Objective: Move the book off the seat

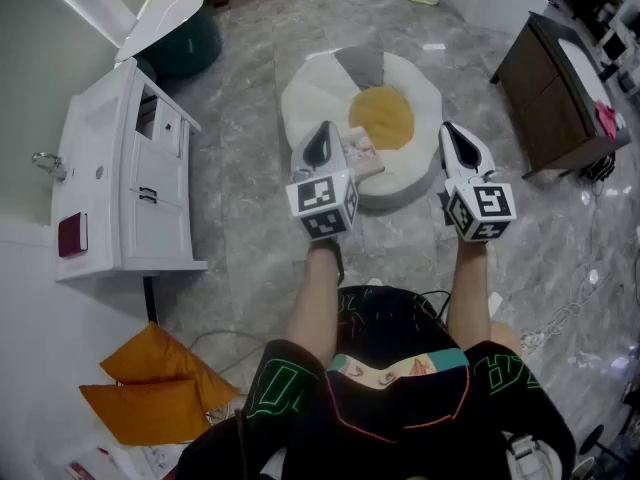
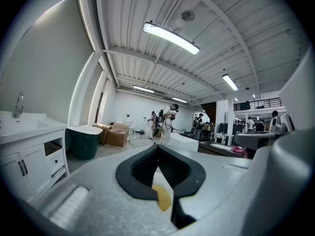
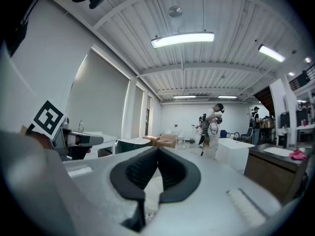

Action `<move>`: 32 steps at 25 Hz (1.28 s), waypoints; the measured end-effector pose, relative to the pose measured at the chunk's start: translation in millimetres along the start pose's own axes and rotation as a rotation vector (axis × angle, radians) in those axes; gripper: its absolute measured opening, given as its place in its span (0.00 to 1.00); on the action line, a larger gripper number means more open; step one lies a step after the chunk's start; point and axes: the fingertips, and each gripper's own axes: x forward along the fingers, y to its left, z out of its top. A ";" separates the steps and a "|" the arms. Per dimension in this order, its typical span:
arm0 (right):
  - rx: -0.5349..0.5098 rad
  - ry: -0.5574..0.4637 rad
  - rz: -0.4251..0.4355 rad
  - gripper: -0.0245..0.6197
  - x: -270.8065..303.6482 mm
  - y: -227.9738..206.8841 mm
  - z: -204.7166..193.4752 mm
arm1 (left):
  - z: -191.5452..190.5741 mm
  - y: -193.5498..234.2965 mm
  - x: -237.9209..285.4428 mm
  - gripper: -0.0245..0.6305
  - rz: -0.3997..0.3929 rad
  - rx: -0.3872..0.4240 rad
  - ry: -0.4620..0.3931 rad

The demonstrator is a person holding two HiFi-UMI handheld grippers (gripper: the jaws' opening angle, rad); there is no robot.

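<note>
The seat [image 1: 300, 103] is a round white floor cushion with a yellow centre [image 1: 382, 116] and a grey wedge. A small book [image 1: 364, 154] with a pale pinkish cover lies at its near edge, partly hidden behind my left gripper [image 1: 324, 130]. Both grippers are held level above the floor in front of the seat and point forward, the right gripper [image 1: 449, 130] just off the seat's right side. In the left gripper view the left gripper [image 2: 158, 147] has its jaws together, nothing between them. The right gripper [image 3: 157, 149] looks the same in its own view.
A white sink cabinet [image 1: 120, 183] stands at the left, with a dark green tub [image 1: 195, 40] beyond it. A brown cabinet [image 1: 552, 93] stands at the right, orange cushions [image 1: 150, 386] near my feet, cables [image 1: 570, 313] on the marble floor. People [image 2: 167, 122] stand far across the hall.
</note>
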 end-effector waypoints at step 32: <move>-0.070 0.032 -0.076 0.04 -74.3 98.2 -19.0 | -23.4 42.0 -96.6 0.05 -0.071 0.037 -0.034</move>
